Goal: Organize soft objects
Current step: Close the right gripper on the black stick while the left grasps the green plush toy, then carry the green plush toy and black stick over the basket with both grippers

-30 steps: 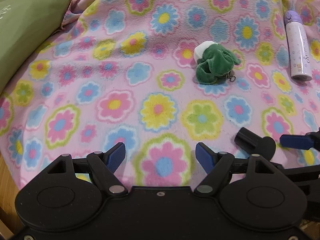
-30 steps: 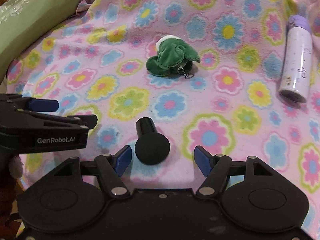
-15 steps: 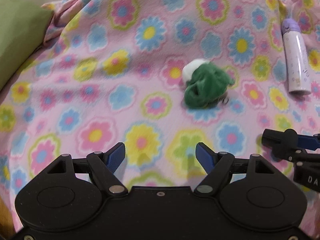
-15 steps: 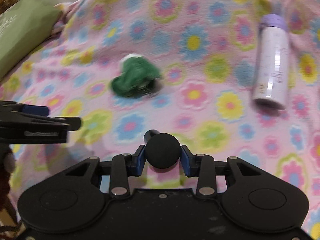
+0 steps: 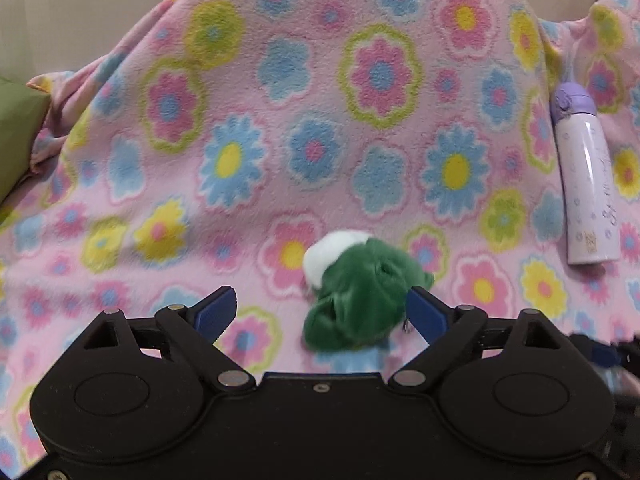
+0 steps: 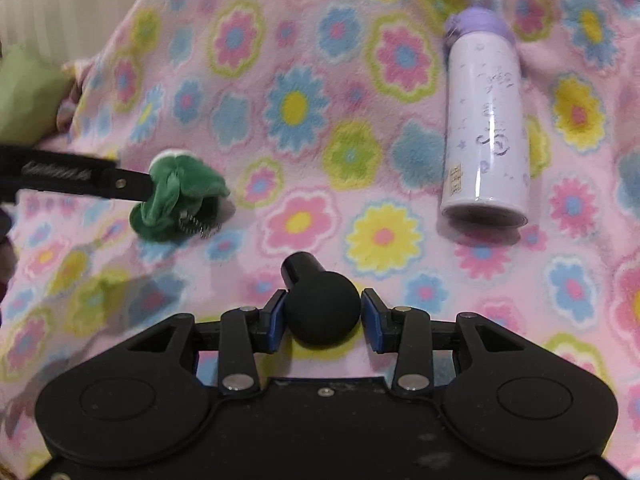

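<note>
Grasp step: left gripper (image 5: 322,312) jaws, just widened, bracket green plush toy (image 5: 360,300); close next. Right gripper (image 6: 322,312) clamps black ball-headed attachment (image 6: 320,306).

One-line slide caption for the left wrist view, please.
Left tongs open around the green plush toy on the flowered blanket, purple bottle lying nearby.

The left gripper (image 5: 320,308) is matte black plastic: a broad body with two round, shallowly dished discs, two angled link arms with triangular cut-outs, and silver pivot pins and small screws at the joints. Its fingers (image 5: 216,308) end in blue pads. The right gripper (image 6: 322,316) has the same build, black with blue pads, its body lightly dusted. In the right wrist view, white lettering, blurred, runs along the left gripper's black side.
</note>
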